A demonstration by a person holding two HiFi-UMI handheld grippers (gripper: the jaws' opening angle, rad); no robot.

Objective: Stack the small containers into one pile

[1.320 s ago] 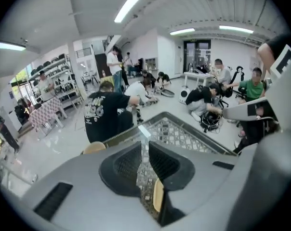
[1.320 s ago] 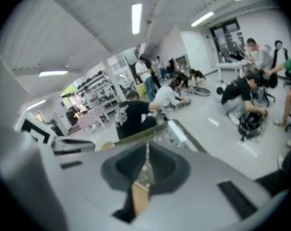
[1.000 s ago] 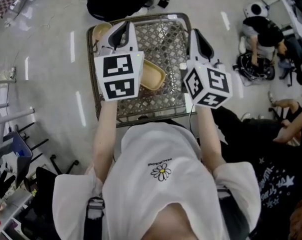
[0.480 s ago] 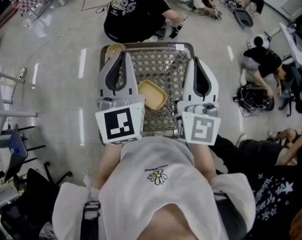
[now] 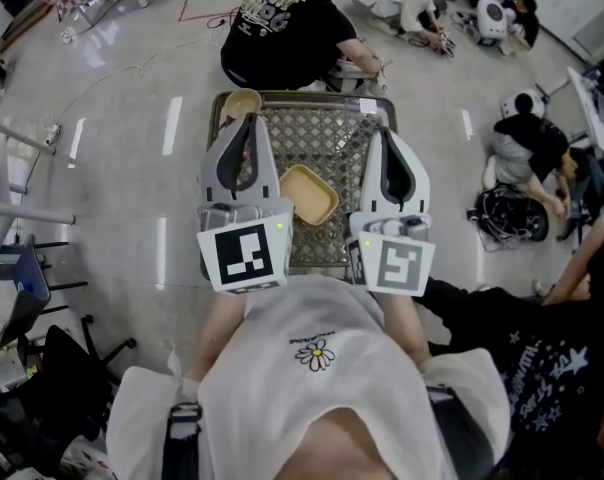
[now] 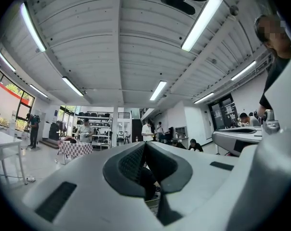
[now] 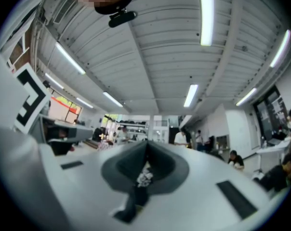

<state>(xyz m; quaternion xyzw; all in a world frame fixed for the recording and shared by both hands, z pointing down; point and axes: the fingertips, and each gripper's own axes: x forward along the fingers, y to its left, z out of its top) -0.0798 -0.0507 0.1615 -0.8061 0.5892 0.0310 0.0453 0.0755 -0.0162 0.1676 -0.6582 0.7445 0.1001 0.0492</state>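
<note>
A tan rectangular container (image 5: 307,194) lies on the metal mesh table (image 5: 332,133), between my two grippers. A round tan bowl (image 5: 242,104) sits at the table's far left corner. My left gripper (image 5: 248,120) is held above the table's left side, shut and empty. My right gripper (image 5: 386,133) hovers over the right side, also shut with nothing in it. In the left gripper view the left gripper (image 6: 144,143) points out level across the room, its dark pads together. The right gripper (image 7: 146,146) does the same in the right gripper view. Neither gripper view shows a container.
A person in a black shirt (image 5: 287,38) crouches just beyond the table's far edge. More people (image 5: 527,143) sit on the floor at the right and back. Metal frames and a chair (image 5: 27,288) stand at the left. Grey floor surrounds the table.
Both grippers have risen and tipped from pointing down to about level, drawing back toward my body. The rectangular container stayed on the mesh. The head view now takes in more of the room beyond.
</note>
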